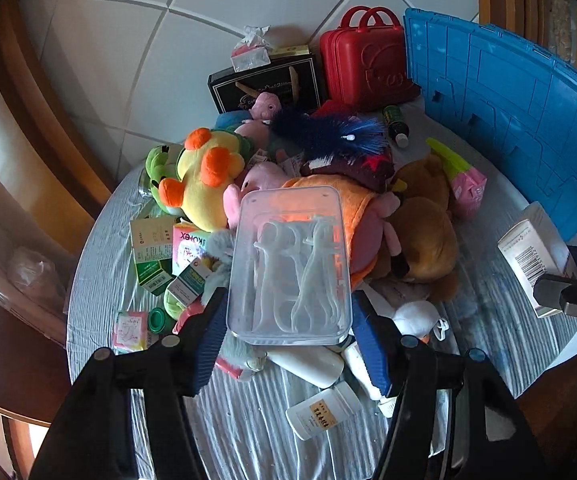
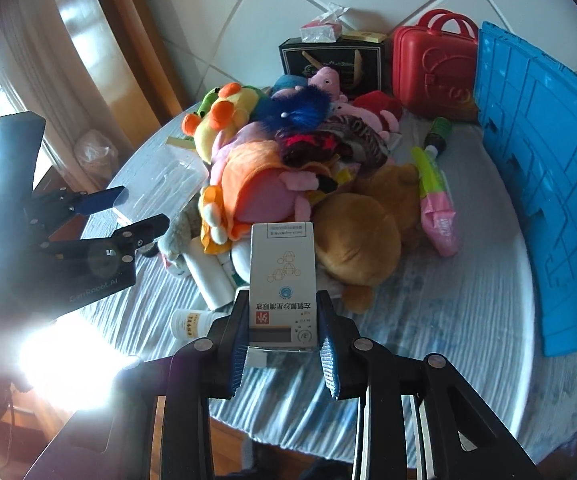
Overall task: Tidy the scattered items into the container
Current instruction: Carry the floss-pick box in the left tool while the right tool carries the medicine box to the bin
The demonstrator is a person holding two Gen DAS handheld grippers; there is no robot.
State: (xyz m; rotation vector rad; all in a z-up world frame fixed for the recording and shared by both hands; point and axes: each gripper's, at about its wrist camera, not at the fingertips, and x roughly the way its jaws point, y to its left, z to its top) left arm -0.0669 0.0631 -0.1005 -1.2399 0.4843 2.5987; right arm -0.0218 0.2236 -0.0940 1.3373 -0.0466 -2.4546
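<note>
My left gripper (image 1: 288,312) is shut on a clear plastic box of white floss picks (image 1: 290,264) and holds it above the pile; this box also shows in the right wrist view (image 2: 168,182). My right gripper (image 2: 282,334) is shut on a white medicine carton (image 2: 282,280), held upright over the table; the carton also shows at the right of the left wrist view (image 1: 536,252). The blue crate (image 1: 520,120) stands at the right, also in the right wrist view (image 2: 540,176). A heap of plush toys (image 1: 328,184) fills the table's middle.
A red toy suitcase (image 1: 362,62) and a black gift bag (image 1: 264,84) stand at the back. White bottles (image 1: 324,410), small green boxes (image 1: 152,256), a green bottle (image 2: 438,132) and a pink packet (image 2: 440,216) lie on the striped cloth (image 2: 448,320). The tiled wall is behind.
</note>
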